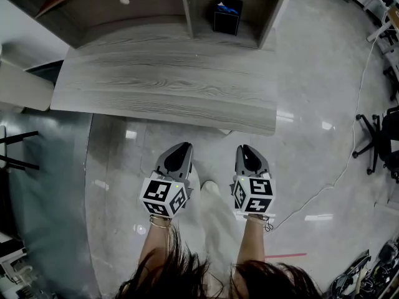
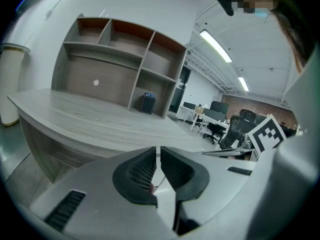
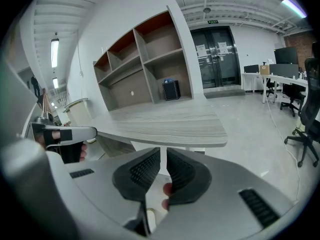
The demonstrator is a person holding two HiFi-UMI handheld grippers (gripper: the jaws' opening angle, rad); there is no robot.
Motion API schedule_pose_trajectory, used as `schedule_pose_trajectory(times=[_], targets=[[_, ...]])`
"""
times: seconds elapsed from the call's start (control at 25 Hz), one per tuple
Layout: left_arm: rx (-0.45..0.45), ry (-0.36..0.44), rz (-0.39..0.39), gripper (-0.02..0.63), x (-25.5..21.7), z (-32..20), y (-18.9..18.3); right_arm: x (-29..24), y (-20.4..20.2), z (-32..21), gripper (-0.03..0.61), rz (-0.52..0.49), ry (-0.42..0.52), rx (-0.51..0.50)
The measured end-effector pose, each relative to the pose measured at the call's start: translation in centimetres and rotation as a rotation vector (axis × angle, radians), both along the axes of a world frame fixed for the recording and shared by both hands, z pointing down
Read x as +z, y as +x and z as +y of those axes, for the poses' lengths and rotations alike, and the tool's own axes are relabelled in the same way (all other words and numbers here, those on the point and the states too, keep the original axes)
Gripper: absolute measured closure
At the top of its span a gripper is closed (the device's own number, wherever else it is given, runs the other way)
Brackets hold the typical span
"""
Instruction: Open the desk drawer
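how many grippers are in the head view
2. The left gripper hangs over the floor, short of the near edge of the desk; the right gripper is beside it, to its right. Both shut, empty.

This was an office, open-plan by the look of it. A grey wood-grain desk [image 1: 168,80] stood up front with an open shelf unit [image 3: 145,59] at its back. Beyond ran work tables [image 3: 257,75] carrying monitors [image 3: 285,55], with black swivel chairs [image 3: 311,94] beside them. Strip lights [image 2: 215,45] lined the ceiling, glass double doors [image 3: 217,54] closed the far wall, and the polished floor [image 1: 312,73] shone.
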State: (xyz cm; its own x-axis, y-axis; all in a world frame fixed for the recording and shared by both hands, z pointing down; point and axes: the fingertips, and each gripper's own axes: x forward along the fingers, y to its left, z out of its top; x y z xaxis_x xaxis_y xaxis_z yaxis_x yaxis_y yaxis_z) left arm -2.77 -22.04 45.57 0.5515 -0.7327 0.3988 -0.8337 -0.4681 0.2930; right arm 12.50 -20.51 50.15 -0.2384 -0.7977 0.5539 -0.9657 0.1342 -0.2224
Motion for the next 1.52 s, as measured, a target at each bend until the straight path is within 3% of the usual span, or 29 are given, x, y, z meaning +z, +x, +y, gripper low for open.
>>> schedule_pose_trajectory(times=[0.32,1.52], targets=[[-0.004,0.006,-0.002,0.601,1.6,-0.8,-1.1,1.9,-0.4,-0.7,0.552,0.008,-0.015,0.000],[0.088,-0.092,-0.070,0.584,10.4,-4.2,-2.1,9.7,-0.5,-2.4,0.503,0.070,-0.138,0.006]])
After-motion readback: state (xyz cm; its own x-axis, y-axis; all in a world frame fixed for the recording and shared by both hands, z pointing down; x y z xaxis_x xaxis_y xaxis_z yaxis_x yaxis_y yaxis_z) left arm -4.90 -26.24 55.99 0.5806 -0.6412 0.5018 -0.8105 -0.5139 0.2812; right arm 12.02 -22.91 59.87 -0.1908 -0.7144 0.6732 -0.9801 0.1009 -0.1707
